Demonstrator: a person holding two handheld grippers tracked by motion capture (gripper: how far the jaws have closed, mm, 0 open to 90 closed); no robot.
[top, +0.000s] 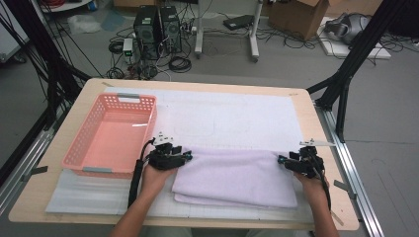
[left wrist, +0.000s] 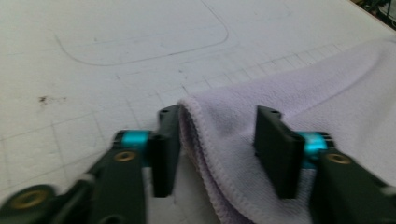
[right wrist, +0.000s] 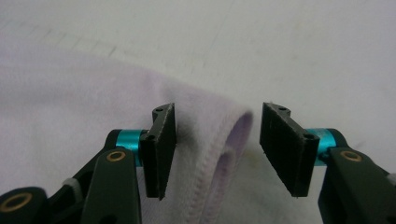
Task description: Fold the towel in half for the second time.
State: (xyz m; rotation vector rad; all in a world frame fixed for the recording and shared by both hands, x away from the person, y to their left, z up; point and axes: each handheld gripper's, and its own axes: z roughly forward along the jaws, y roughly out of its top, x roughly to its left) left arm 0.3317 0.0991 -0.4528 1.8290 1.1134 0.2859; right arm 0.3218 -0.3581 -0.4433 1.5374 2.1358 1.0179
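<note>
A folded lilac towel point(top: 237, 177) lies on the white mat near the table's front edge. My left gripper point(top: 188, 157) is at the towel's far left corner, and my right gripper point(top: 280, 160) is at its far right corner. In the left gripper view the left gripper point(left wrist: 217, 135) stands open around the stitched corner of the towel point(left wrist: 289, 88); the cloth touches the left pad and stays apart from the right one. In the right gripper view the right gripper point(right wrist: 217, 130) is open too, with the folded corner of the towel point(right wrist: 70, 102) lying loose between the jaws.
An empty pink plastic basket point(top: 79, 148) stands on the left side of the table, just beside my left hand. The white gridded mat point(top: 227, 113) stretches behind the towel. Black frame posts, computers and cables stand on the floor beyond the table.
</note>
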